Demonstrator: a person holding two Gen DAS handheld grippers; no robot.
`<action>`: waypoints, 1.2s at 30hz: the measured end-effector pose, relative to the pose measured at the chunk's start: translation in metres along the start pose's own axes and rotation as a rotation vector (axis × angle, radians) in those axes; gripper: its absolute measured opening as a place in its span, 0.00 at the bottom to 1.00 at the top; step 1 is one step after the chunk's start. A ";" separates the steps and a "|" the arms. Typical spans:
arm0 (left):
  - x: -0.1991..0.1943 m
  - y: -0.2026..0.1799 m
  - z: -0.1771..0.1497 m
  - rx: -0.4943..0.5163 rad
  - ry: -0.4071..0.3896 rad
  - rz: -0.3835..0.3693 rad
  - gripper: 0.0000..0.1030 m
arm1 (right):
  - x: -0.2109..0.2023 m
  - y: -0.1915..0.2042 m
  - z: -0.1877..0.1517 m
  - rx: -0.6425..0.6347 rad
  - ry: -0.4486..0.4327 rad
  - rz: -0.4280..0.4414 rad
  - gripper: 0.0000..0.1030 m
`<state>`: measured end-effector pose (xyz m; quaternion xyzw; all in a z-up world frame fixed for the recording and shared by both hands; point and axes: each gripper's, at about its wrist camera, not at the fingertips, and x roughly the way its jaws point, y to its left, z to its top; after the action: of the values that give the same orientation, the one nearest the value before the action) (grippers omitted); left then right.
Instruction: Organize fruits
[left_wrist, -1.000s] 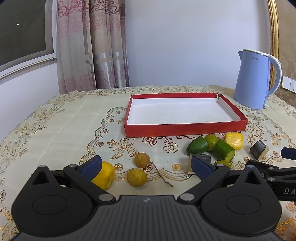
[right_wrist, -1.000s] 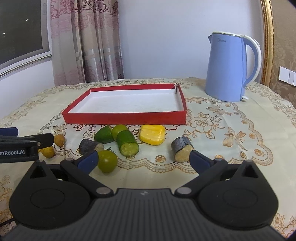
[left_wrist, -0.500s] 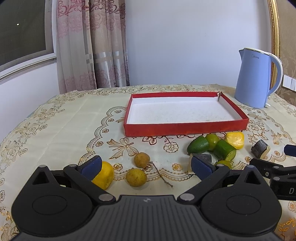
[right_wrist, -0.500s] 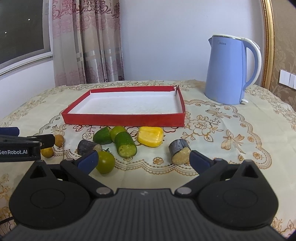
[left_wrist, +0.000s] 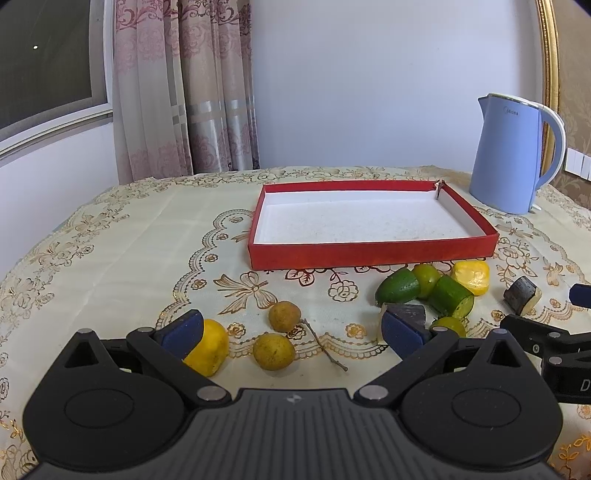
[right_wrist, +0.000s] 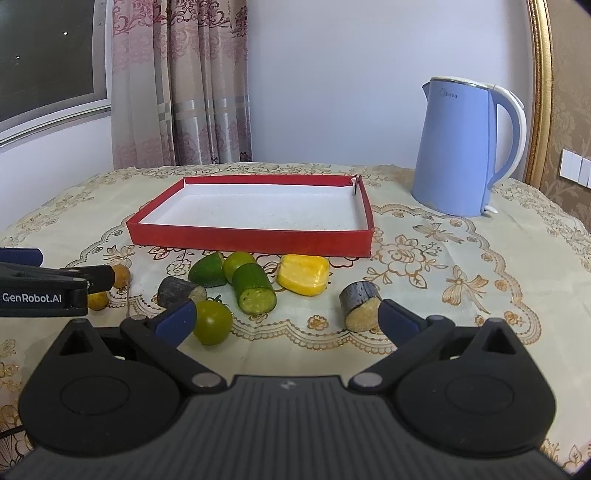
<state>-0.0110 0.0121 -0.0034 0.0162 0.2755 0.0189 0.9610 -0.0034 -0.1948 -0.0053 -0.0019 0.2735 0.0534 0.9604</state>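
Both the left gripper (left_wrist: 293, 328) and right gripper (right_wrist: 286, 319) gape wide, holding nothing; the cut green, yellow and dark fruit pieces (right_wrist: 255, 288) lie on the cloth before the shallow red cardboard tray (right_wrist: 251, 242)

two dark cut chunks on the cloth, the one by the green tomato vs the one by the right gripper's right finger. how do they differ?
Placement: the left dark chunk sits by the green tomato and cucumber pieces; the right dark chunk lies alone.
Cut face: the right chunk's pale, grainy face shows fully; the left chunk shows only a sliver.
Size: the right one appears bigger, though it is nearer the camera.
Both are dark-skinned cut pieces lying on the tablecloth, outside the red tray.
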 end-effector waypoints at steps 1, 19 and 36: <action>-0.001 0.001 -0.001 0.002 -0.003 -0.001 1.00 | 0.000 0.000 0.000 -0.001 0.000 0.001 1.00; -0.009 0.050 -0.010 0.027 0.006 -0.073 0.98 | 0.003 0.004 -0.003 -0.023 0.014 0.011 1.00; 0.043 0.083 -0.014 0.138 0.163 -0.119 0.57 | 0.005 -0.003 -0.007 -0.040 0.027 0.015 1.00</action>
<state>0.0157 0.0968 -0.0342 0.0646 0.3540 -0.0558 0.9313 -0.0021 -0.1978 -0.0136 -0.0198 0.2853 0.0658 0.9560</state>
